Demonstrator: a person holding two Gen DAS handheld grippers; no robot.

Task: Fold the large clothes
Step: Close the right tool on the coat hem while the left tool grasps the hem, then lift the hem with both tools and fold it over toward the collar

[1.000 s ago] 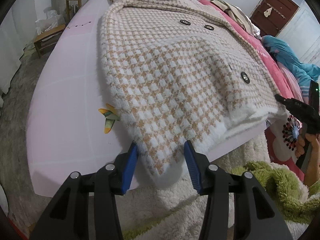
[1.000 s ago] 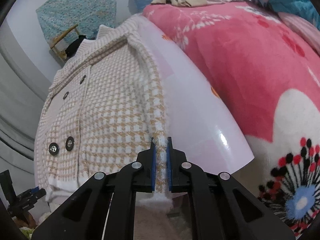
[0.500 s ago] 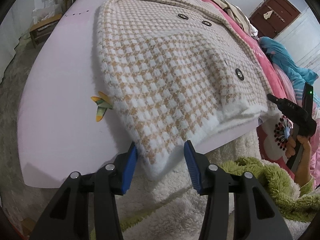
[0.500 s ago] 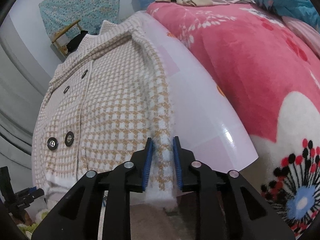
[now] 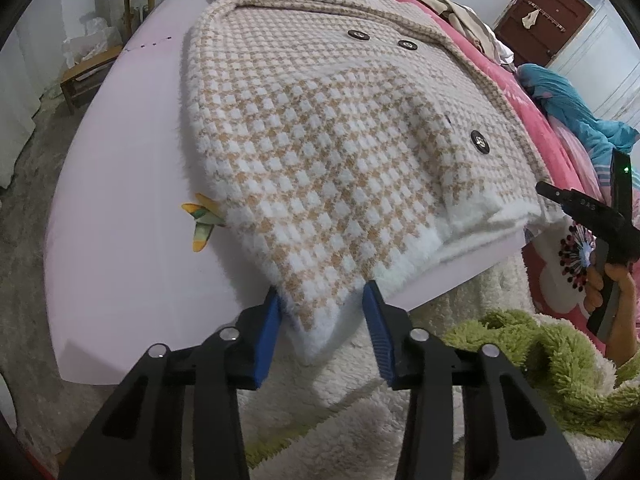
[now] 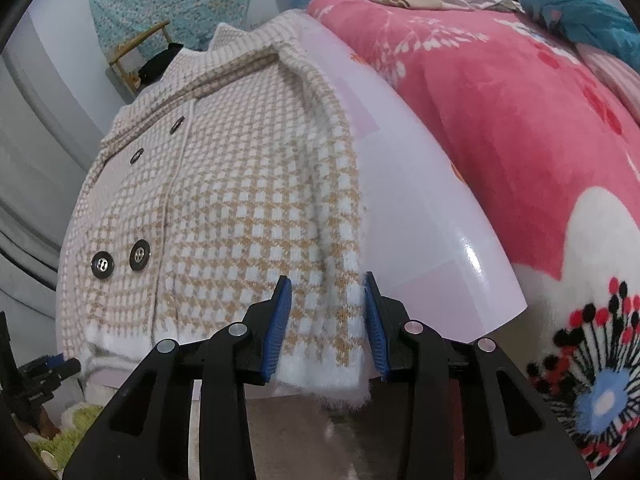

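The checked coat (image 5: 328, 152) is laid lengthwise on the pink board (image 5: 120, 248), hem corners overhanging its near edge between the parted jaws of left gripper (image 5: 322, 320), just narrowing, and right gripper (image 6: 326, 320), just widening, neither pressing.

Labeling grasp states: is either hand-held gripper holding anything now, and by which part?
Nothing held. The checked coat's hem corners lie between both pairs of open jaws, unpinched. The right hand-held gripper has just been opening, the left hand-held gripper closing.
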